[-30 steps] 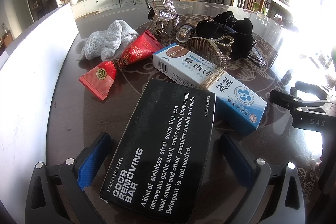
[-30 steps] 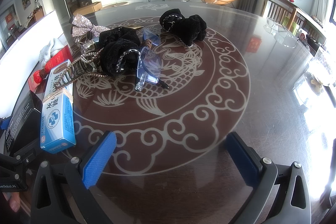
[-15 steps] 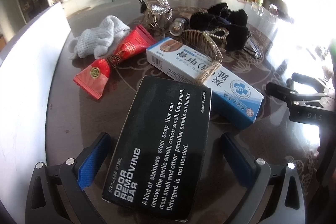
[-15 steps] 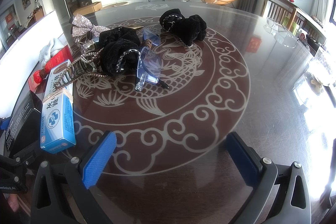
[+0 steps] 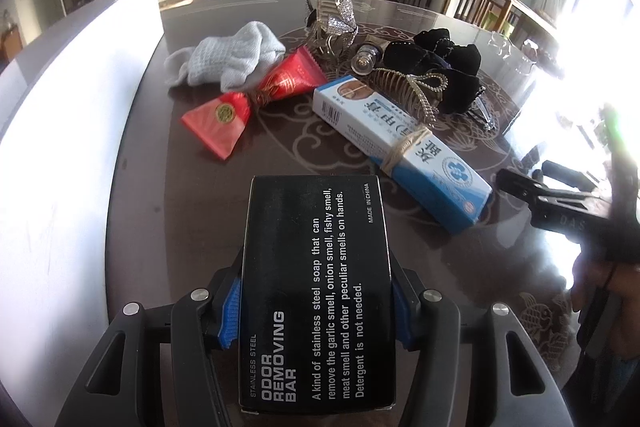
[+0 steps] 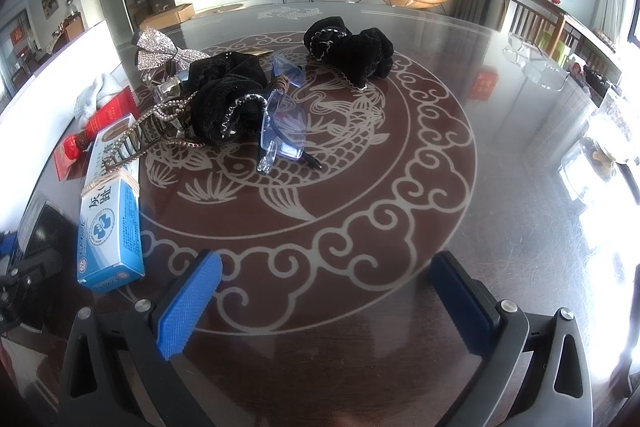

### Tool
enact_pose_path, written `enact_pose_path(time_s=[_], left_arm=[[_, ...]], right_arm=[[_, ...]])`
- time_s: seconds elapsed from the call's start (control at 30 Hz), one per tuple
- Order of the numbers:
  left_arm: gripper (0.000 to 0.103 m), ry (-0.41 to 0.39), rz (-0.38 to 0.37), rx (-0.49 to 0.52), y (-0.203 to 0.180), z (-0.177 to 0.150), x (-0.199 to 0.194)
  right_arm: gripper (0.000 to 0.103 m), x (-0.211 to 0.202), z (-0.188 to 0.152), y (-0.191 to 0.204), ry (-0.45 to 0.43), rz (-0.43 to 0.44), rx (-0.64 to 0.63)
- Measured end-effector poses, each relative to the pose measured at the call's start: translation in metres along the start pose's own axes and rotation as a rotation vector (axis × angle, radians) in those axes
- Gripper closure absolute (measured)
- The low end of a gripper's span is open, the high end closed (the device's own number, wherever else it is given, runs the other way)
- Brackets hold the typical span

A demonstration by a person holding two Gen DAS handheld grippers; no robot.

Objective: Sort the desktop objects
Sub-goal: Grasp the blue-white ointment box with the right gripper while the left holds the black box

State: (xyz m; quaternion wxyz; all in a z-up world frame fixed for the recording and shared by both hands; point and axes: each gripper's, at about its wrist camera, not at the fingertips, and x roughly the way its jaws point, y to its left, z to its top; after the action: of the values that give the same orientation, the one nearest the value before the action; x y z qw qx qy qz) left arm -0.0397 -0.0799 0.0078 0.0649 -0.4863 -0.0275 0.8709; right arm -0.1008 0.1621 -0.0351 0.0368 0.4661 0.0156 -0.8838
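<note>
A: At far left on the bench (image 5: 132, 211), white wall or panel edge, then grey knit cloth (image 5: 232, 57), red wrapper (image 5: 256, 99). Middle: left hand-held gripper (image 5: 314, 311), jaws closing on the black soap box (image 5: 316, 287), box between the blue pads (image 5: 231, 315), both pads against its sides.

B: Box on the surface or up?

A: Looks slightly lifted, can't confirm. Right of it: blue-and-white carton (image 5: 400, 151), tied with twine, gold hair comb (image 5: 404, 89) resting on its far end. Then black scrunchies (image 5: 440, 67).

B: Right hand-held gripper (image 6: 326, 303)?

A: Spread wide, nothing between the pads, hovering over bare bench. Clear blue glasses (image 6: 282, 129) and a second black scrunchie (image 6: 352, 49) ahead of it, well apart.

B: Risks?

A: Grip sits on the near end of a long box, so the far end may sag or pivot out if the pinch is light. Smooth cardboard, could slip. Swinging right could clip the carton and drag the comb with it. Squeezing harder may dent the box.
</note>
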Motion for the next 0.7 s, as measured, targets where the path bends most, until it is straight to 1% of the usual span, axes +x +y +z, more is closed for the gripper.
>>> enact_pose_path(time_s=[0.03, 0.07, 0.1, 0.13, 0.17, 0.2, 0.23, 0.33, 0.4, 0.43, 0.47, 0.5, 0.53, 0.57, 0.63, 0.7], left_arm=[[0.046, -0.004, -0.008, 0.002, 0.000, -0.002, -0.003], [0.046, -0.012, -0.008, 0.007, -0.001, -0.004, -0.008], [0.046, -0.018, -0.010, 0.016, -0.003, -0.006, -0.012], [0.046, -0.025, -0.014, 0.024, -0.006, -0.007, -0.017], [0.046, -0.031, -0.020, 0.027, -0.009, -0.007, -0.022], [0.046, -0.036, -0.029, 0.026, -0.010, -0.007, -0.027], [0.046, -0.041, -0.038, 0.024, -0.008, -0.007, -0.032], [0.046, -0.049, -0.054, 0.019, -0.008, -0.007, -0.046], [0.046, -0.051, -0.053, 0.014, -0.004, -0.008, -0.054], [0.046, -0.051, -0.043, 0.013, -0.001, -0.010, -0.058], [0.046, -0.052, -0.053, 0.007, 0.002, -0.011, -0.062], [0.046, -0.050, -0.058, 0.004, 0.006, -0.013, -0.064], [0.046, -0.049, -0.058, 0.004, 0.006, -0.014, -0.066], [0.046, -0.053, -0.058, 0.005, 0.008, -0.015, -0.070], [0.046, -0.065, -0.063, 0.013, 0.011, -0.017, -0.078], [0.046, -0.074, -0.080, 0.021, 0.014, -0.018, -0.087]], right_arm=[[0.006, -0.002, 0.003, 0.002, 0.008, 0.037, -0.006], [0.011, -0.008, 0.003, 0.004, -0.001, 0.104, -0.007], [0.013, -0.017, 0.004, 0.011, -0.020, 0.174, -0.016], [0.013, -0.028, 0.005, 0.022, -0.047, 0.224, -0.049], [0.013, -0.035, 0.006, 0.035, -0.065, 0.250, -0.090], [0.013, -0.038, 0.007, 0.050, -0.066, 0.268, -0.137], [0.013, -0.037, 0.010, 0.067, -0.047, 0.282, -0.186], [0.014, -0.023, 0.019, 0.095, -0.001, 0.275, -0.243], [0.015, -0.009, 0.029, 0.108, 0.026, 0.261, -0.259], [0.021, -0.003, 0.032, 0.113, 0.035, 0.260, -0.261], [0.025, 0.001, 0.035, 0.116, 0.047, 0.259, -0.264], [0.035, 0.006, 0.036, 0.118, 0.063, 0.259, -0.270], [0.050, 0.008, 0.037, 0.121, 0.066, 0.251, -0.279], [0.059, 0.006, 0.036, 0.121, 0.051, 0.240, -0.288], [0.058, -0.001, 0.030, 0.115, 0.059, 0.258, -0.276], [0.058, -0.013, 0.019, 0.105, 0.059, 0.253, -0.273]])
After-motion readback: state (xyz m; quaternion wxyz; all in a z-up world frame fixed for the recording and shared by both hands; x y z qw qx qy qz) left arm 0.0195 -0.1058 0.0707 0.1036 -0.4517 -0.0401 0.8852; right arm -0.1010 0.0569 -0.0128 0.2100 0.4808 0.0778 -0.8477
